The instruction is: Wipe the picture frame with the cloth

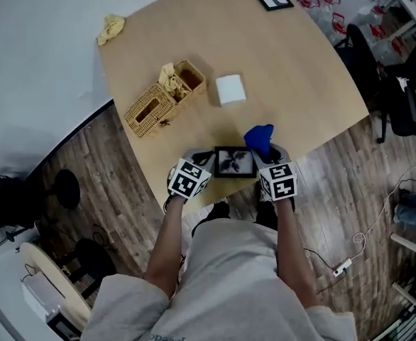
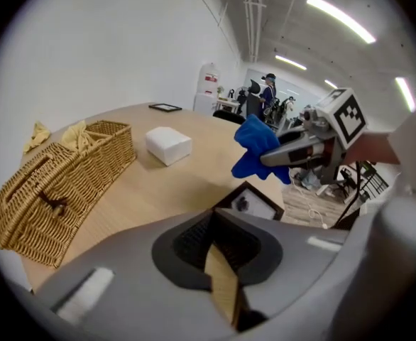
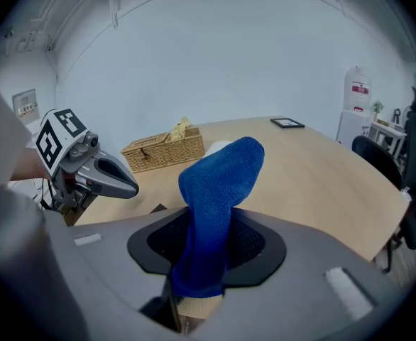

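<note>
**Step in hand:** approach to wiping; the cloth is not yet on the frame.

**Small black-rimmed rectangular picture frame** (image 1: 234, 162): rigid, flat and smooth-faced. It sits at the near edge of the pale wooden table (image 1: 293, 84), between the two grippers.

**Left gripper** (image 2: 219, 258): jaws closed, apparently on the frame's left edge, steadying it.

**Right gripper** (image 1: 273, 163): jaws clamped on a blue terry cloth (image 3: 219, 204). The cloth is soft and nubbly, standing in a limp fold just beside the frame.

**Next, as judged:** lower the cloth onto the frame's face and stroke lightly across it, with the left grip kept firm.
</note>
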Motion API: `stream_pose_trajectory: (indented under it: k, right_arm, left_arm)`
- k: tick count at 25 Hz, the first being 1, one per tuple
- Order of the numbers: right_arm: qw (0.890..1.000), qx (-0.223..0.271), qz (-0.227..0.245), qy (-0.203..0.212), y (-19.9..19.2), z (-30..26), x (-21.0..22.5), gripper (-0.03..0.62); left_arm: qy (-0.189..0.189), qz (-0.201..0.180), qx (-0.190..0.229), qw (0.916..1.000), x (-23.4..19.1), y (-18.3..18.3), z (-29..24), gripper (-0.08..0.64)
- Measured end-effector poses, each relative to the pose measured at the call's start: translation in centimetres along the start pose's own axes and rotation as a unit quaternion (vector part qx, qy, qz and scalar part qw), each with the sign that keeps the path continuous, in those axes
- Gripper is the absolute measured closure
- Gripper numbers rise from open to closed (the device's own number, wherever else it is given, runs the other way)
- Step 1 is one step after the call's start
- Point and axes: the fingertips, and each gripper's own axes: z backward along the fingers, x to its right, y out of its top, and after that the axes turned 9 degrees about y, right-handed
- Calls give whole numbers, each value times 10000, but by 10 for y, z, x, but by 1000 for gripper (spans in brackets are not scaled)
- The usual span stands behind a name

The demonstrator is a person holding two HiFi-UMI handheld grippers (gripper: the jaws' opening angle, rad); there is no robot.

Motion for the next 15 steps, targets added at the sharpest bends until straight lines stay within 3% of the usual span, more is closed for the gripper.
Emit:
stream_pose_trajectory:
  k: [5, 8, 12, 15]
  right_arm:
    - [9995, -178, -133, -228, -21, 3, 2, 465]
    - [9990, -166, -158, -382, -25, 7, 6, 463]
    - [9988, -35, -76, -492, -18, 11, 10, 465]
    - [9986, -59, 20, -517, -13, 12, 11, 465]
  left_arm:
    - [-510, -965, -411, 9932, 21, -17, -18, 508]
    - [-784, -1772, -680, 9787, 35, -29, -28, 508]
    - [-1028, -2774, -1002, 9500, 45, -42, -35, 508]
    - [-1107, -3048, -1042, 9402, 46, -40, -34, 508]
